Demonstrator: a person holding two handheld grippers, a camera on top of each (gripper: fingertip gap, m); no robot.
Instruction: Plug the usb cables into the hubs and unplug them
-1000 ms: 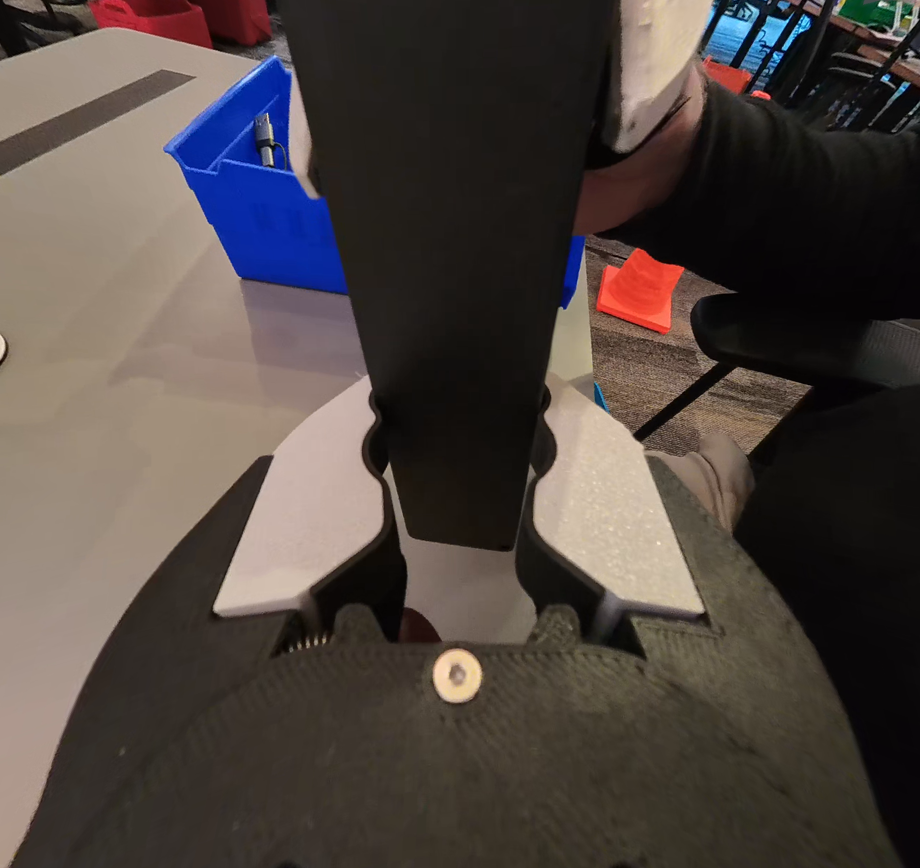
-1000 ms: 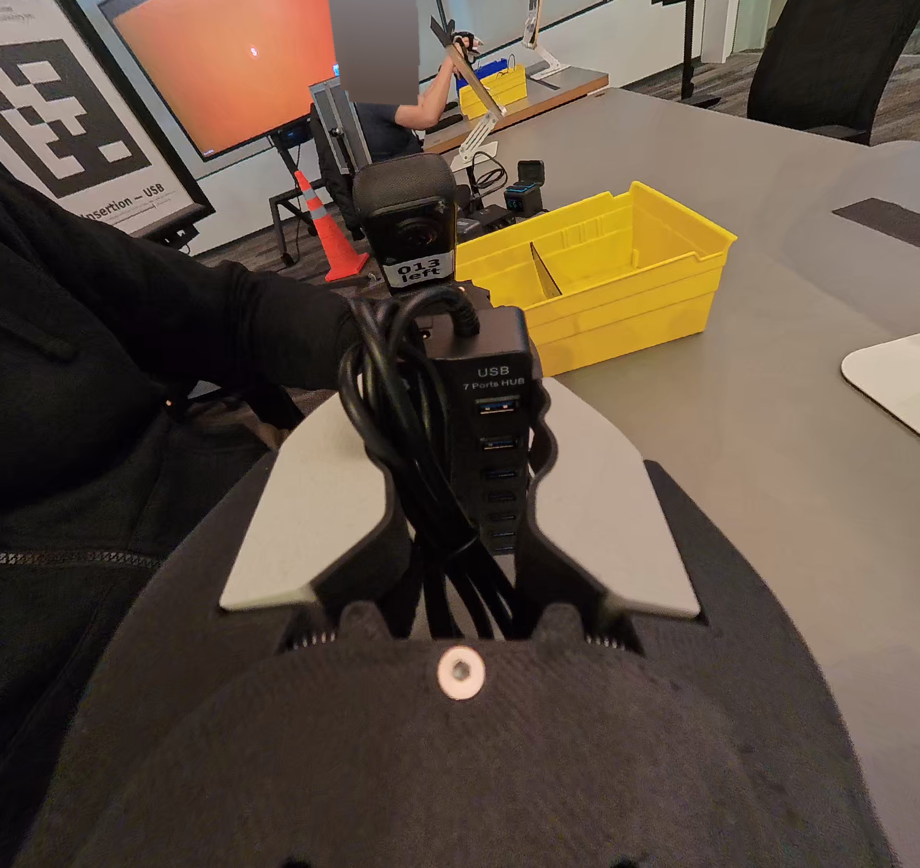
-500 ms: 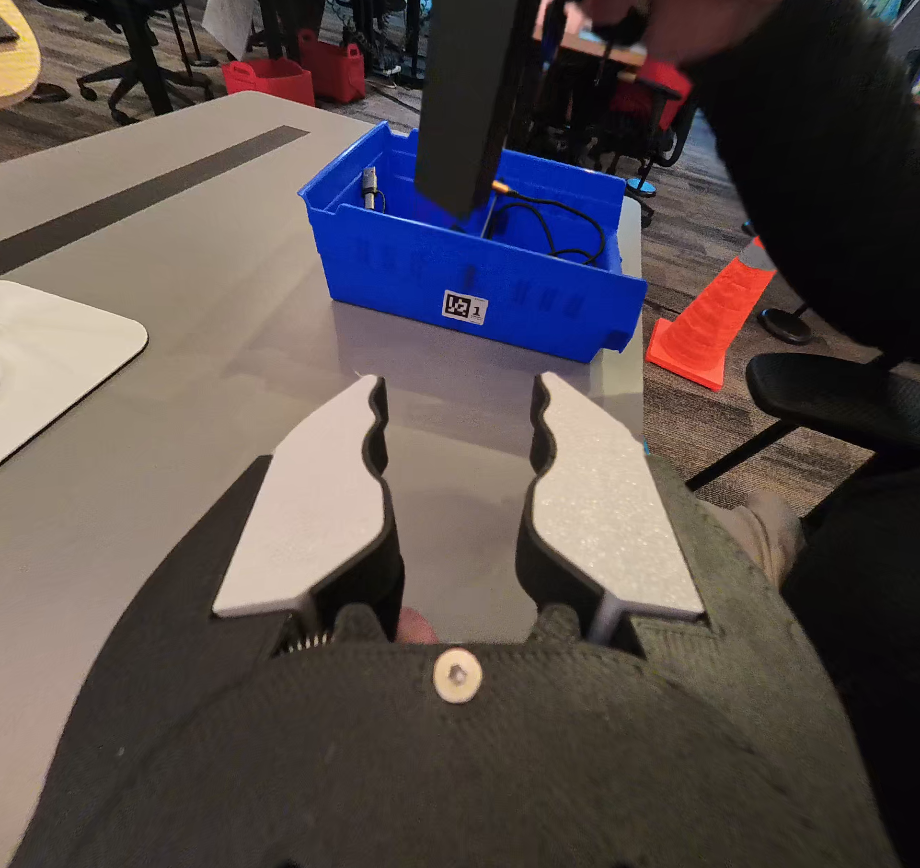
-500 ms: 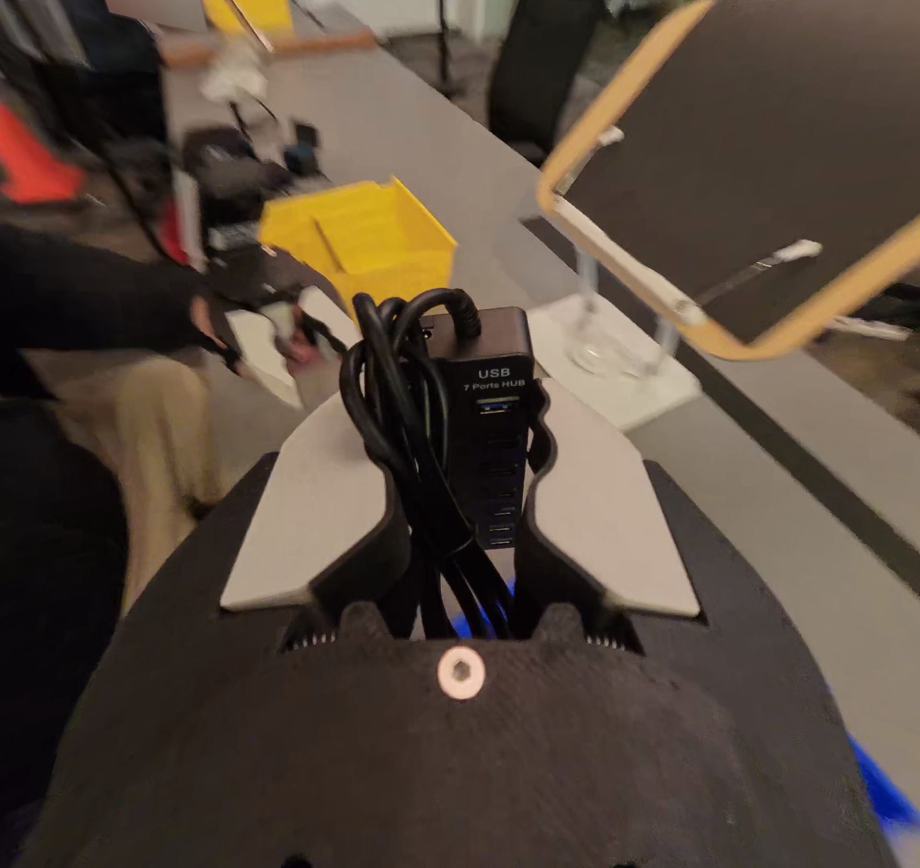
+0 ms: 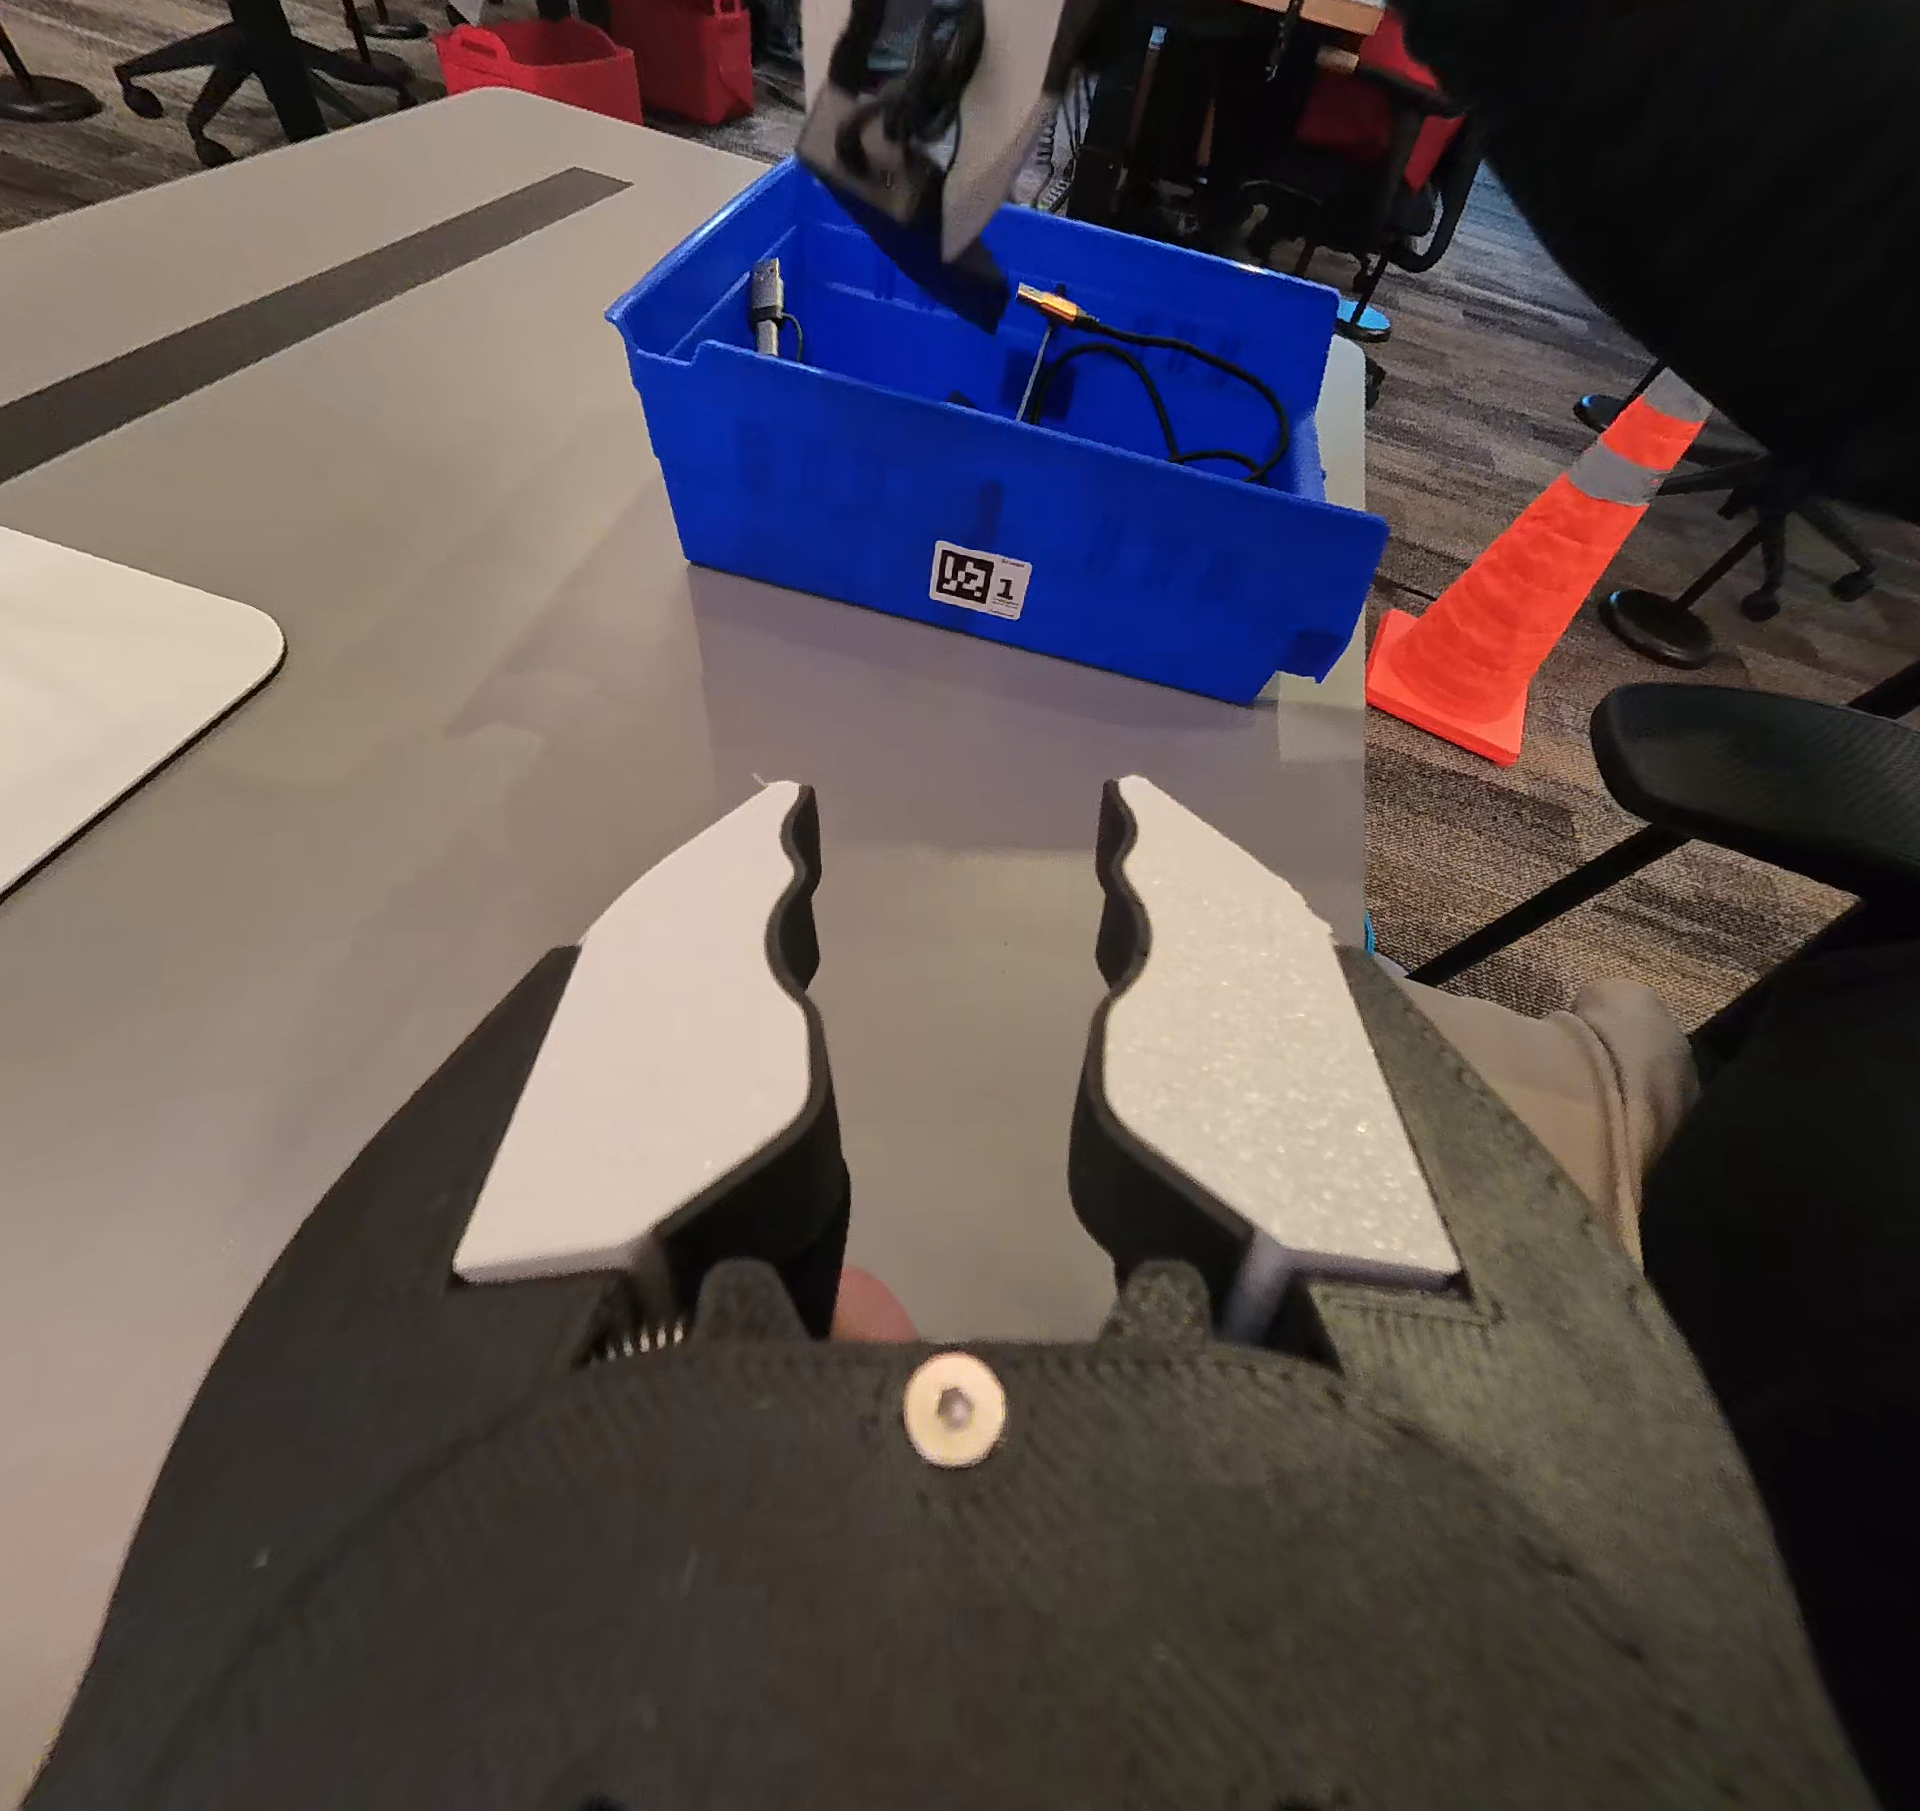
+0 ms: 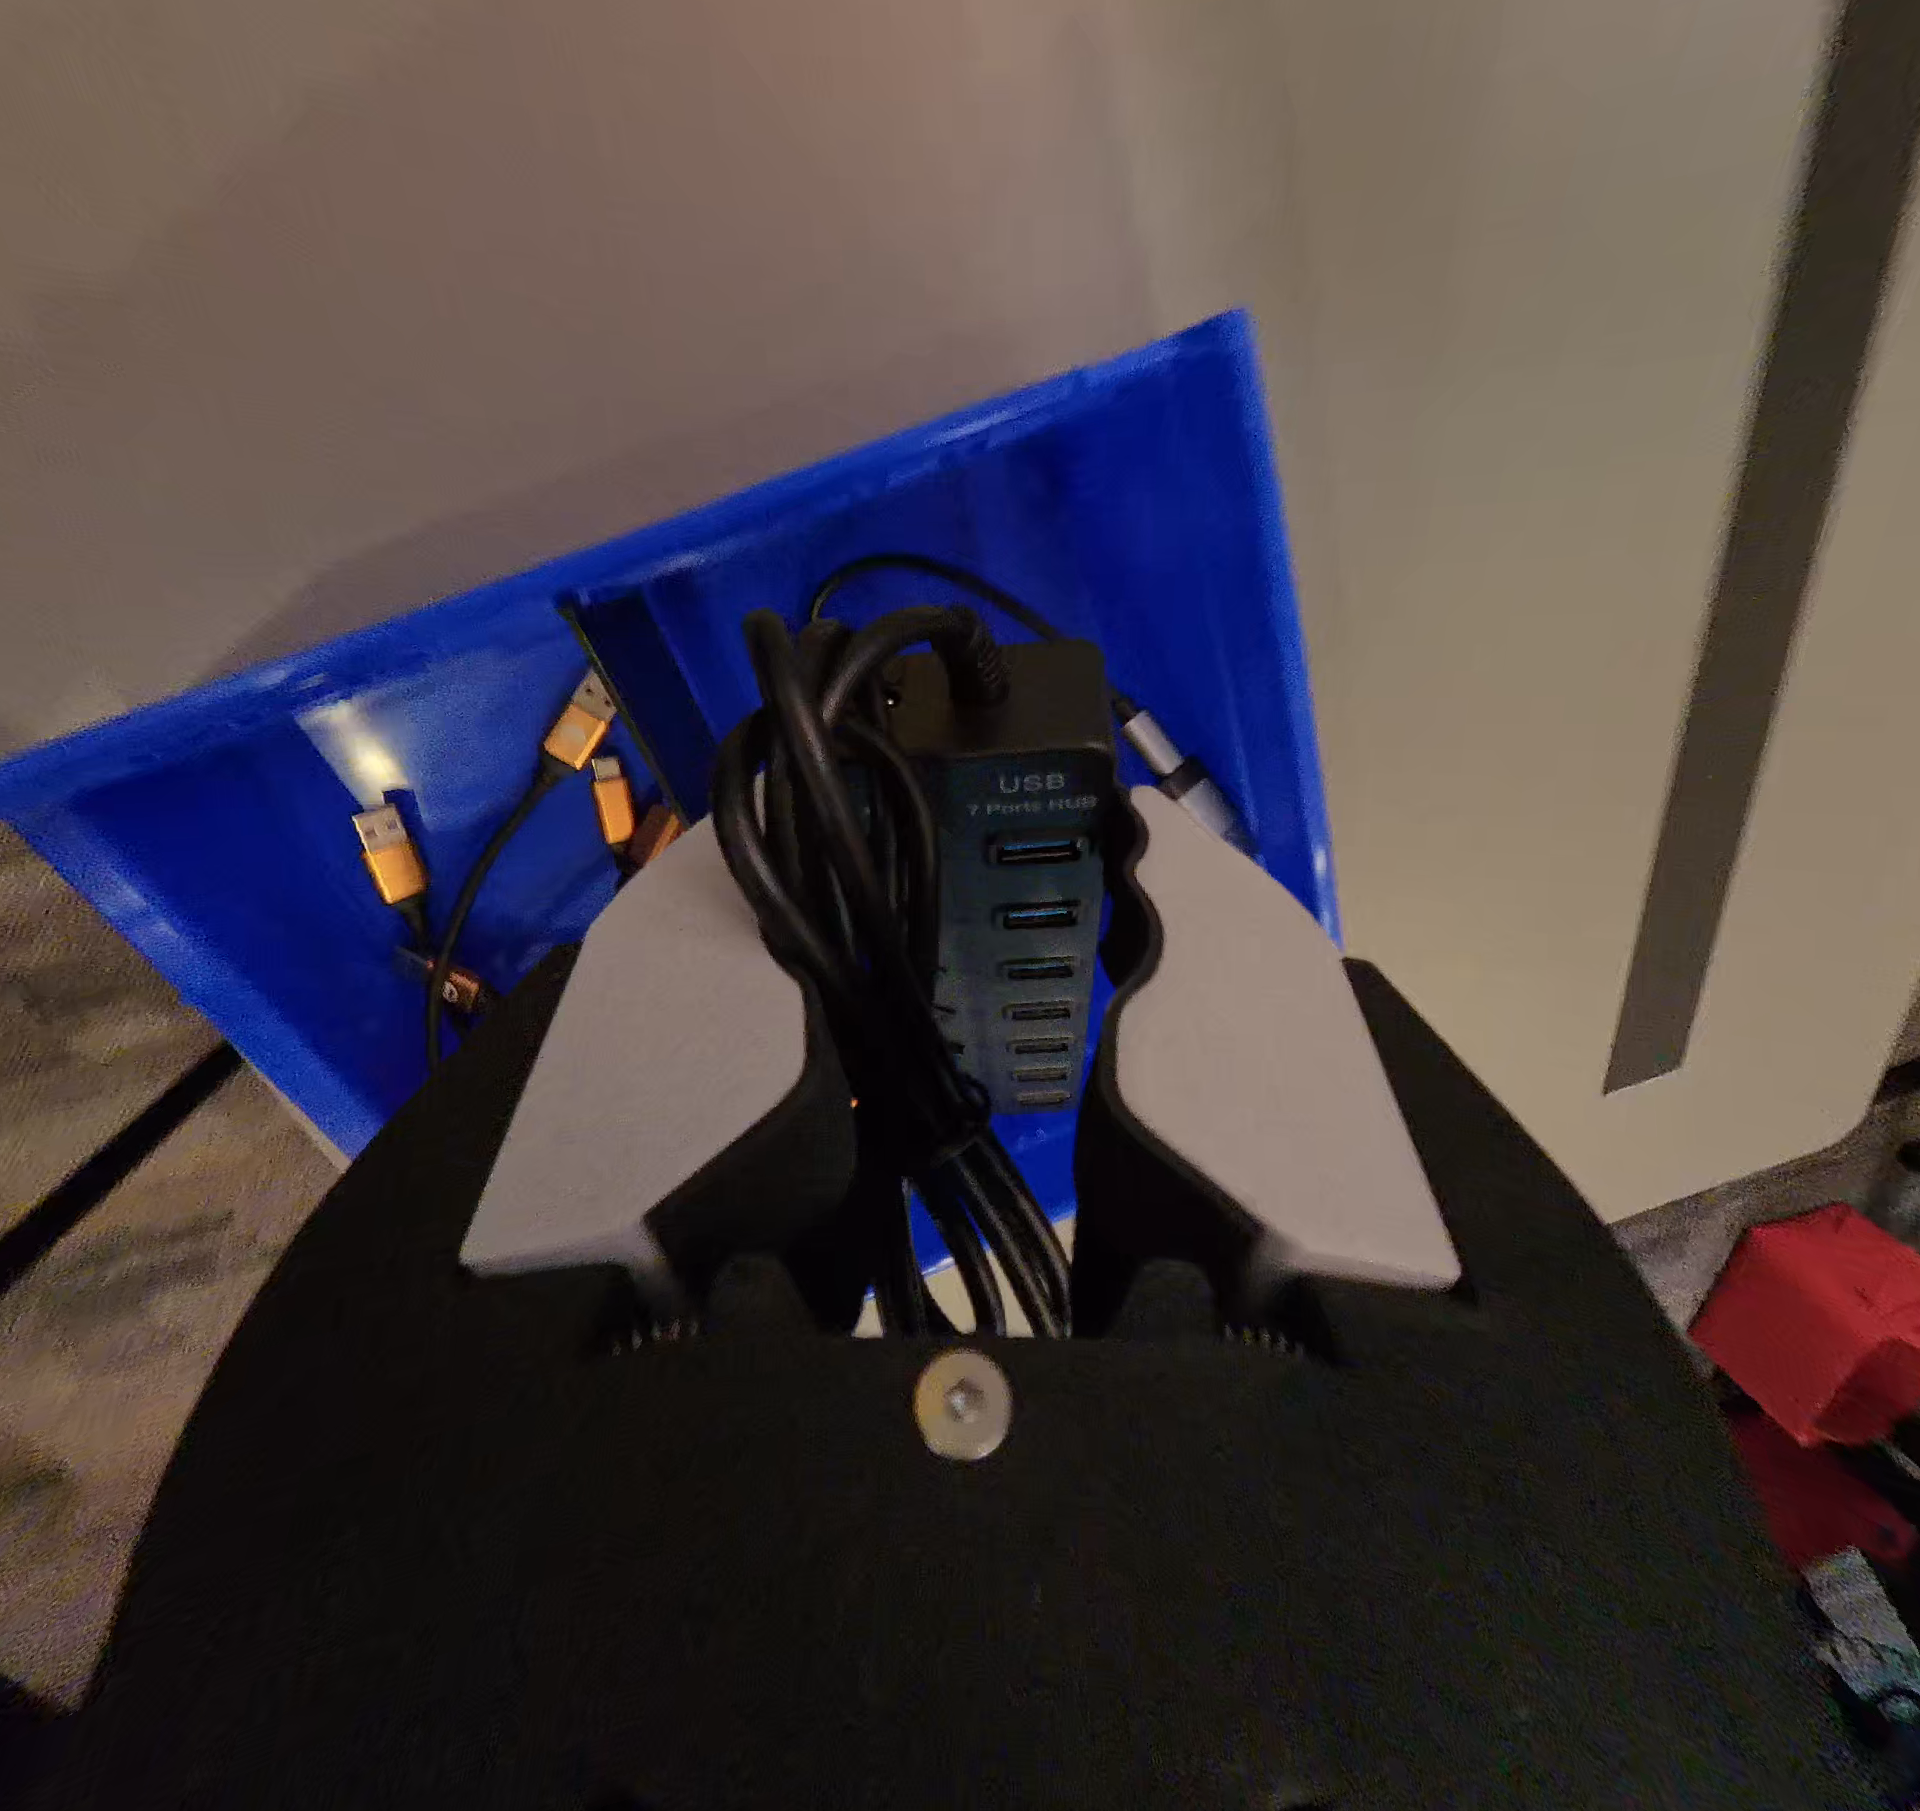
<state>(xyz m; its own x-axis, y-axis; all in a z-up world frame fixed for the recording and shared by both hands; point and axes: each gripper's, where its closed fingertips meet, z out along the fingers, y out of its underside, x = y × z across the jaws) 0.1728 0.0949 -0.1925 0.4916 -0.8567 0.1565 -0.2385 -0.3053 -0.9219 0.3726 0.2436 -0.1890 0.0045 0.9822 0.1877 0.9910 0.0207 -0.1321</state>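
right gripper [image 6: 961, 940]: clamped on hub [image 6: 1023, 888] and its bundled cord [image 6: 831, 878], held above the bin [image 6: 1174, 504]
left gripper [image 5: 956, 888]: fingers spread, nothing between, over the table [image 5: 416, 618]
bin: ahead of left gripper, directly under right
cables: orange-plug cable [image 6: 390, 862] in bin, left of hub; grey plug [image 6: 1169, 764] right of it

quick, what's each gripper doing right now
Left gripper: open, holding nothing, above the table.
Right gripper: shut on the hub and its cord.
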